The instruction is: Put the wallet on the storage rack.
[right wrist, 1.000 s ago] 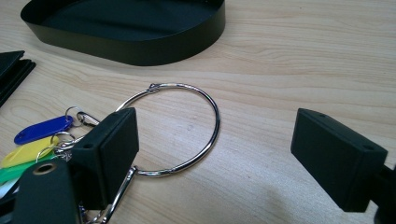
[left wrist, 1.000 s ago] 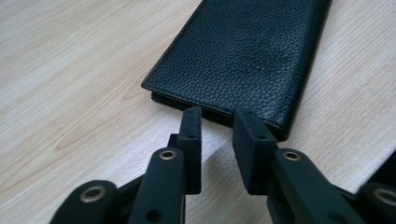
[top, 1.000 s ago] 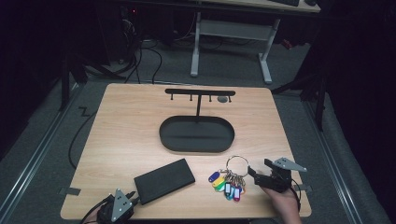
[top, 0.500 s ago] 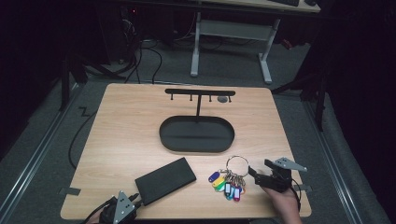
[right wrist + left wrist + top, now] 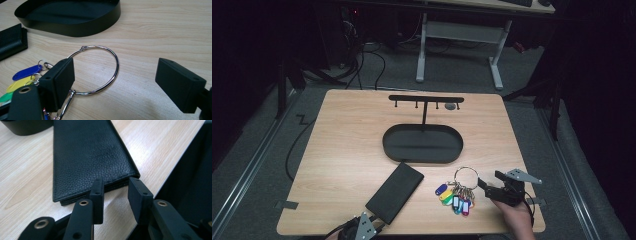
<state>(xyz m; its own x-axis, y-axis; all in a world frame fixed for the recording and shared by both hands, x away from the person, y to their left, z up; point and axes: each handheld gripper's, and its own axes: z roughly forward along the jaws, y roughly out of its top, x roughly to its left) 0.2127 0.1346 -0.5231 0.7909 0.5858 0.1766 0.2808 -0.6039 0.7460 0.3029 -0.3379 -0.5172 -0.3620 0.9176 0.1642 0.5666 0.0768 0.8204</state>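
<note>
Wallet [image 5: 87, 157] corner between just-opening left gripper [image 5: 113, 195], key ring [image 5: 100, 70] before wide-open right gripper [image 5: 115, 85], tray [image 5: 422, 144] behind.

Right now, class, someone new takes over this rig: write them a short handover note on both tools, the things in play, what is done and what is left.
Left tool: jaws have just been opening and stand at the near end of the black wallet, not gripping it.
Right tool: wide open, around the big ring of the key bunch, no grip.
Wallet and key bunch both lie flat on the table, in front of the black oval tray with its hook stand.
Done: nothing lifted or placed.
Left: probably grasp both and put them away, perhaps the keys on a hook.
</note>
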